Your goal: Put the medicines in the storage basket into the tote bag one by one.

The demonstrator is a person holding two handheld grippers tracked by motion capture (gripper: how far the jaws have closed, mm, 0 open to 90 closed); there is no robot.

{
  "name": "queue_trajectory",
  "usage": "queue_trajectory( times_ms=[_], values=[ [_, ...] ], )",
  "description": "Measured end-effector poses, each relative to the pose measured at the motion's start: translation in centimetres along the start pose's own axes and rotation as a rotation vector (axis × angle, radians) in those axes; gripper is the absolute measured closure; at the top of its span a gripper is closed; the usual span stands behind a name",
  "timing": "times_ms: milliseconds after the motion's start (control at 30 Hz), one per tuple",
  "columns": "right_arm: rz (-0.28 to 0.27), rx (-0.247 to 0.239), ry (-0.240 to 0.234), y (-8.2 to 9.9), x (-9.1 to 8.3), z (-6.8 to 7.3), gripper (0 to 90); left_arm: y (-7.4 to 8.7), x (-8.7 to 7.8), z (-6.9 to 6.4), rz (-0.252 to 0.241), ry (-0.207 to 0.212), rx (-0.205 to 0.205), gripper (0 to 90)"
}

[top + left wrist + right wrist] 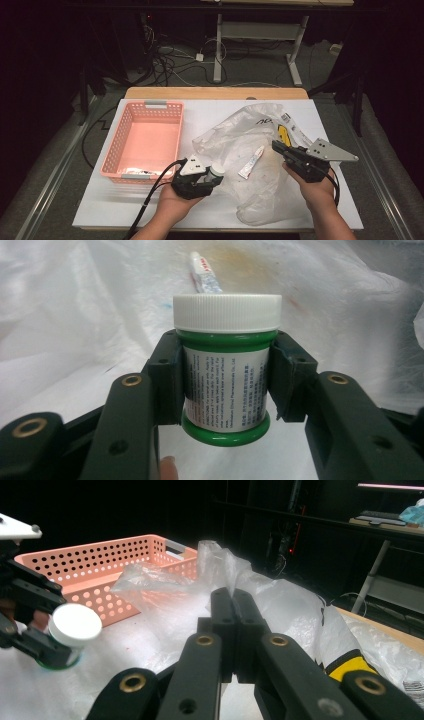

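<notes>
Green-bodied and white-capped, the jar (226, 371) sits squarely between my left gripper (225, 382)'s jaws, pads pressed on its labelled sides, held just above the clear plastic bag (240, 150) beside the pink basket (142, 142). My right gripper (233, 630) has its jaws clenched on a fold of that bag, pinching the film up into a peak. A small white tube (251, 162) lies, I think, inside the bag, though the crumpled film blurs it. Everything rests on a white sheet (210, 112) over a wooden table (215, 93); beyond, the room is dark, with cables on the floor (185, 70).
</notes>
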State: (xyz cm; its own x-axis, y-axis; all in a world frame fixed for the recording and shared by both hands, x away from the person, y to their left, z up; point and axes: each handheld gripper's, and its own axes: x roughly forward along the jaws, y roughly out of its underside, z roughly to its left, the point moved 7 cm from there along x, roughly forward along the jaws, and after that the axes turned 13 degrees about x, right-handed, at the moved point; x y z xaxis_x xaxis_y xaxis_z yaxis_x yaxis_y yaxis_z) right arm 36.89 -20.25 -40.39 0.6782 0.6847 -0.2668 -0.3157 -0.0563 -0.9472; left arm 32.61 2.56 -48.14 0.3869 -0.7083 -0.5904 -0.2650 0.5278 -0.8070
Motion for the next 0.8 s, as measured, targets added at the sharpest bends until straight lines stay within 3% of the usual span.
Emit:
queue_trajectory(
  times_ms=[400, 800],
  values=[
    [0.002, -0.005, -0.005, 0.1, 0.1, 0.2, 90.0, -1.9, 4.4, -1.2, 0.005, 0.04, 0.025, 53.4],
    [-0.007, 0.0, -0.003, -0.2, -0.1, 0.0, 90.0, -4.6, 8.7, -2.0, 0.007, 0.04, 0.068, 53.4]
  ],
)
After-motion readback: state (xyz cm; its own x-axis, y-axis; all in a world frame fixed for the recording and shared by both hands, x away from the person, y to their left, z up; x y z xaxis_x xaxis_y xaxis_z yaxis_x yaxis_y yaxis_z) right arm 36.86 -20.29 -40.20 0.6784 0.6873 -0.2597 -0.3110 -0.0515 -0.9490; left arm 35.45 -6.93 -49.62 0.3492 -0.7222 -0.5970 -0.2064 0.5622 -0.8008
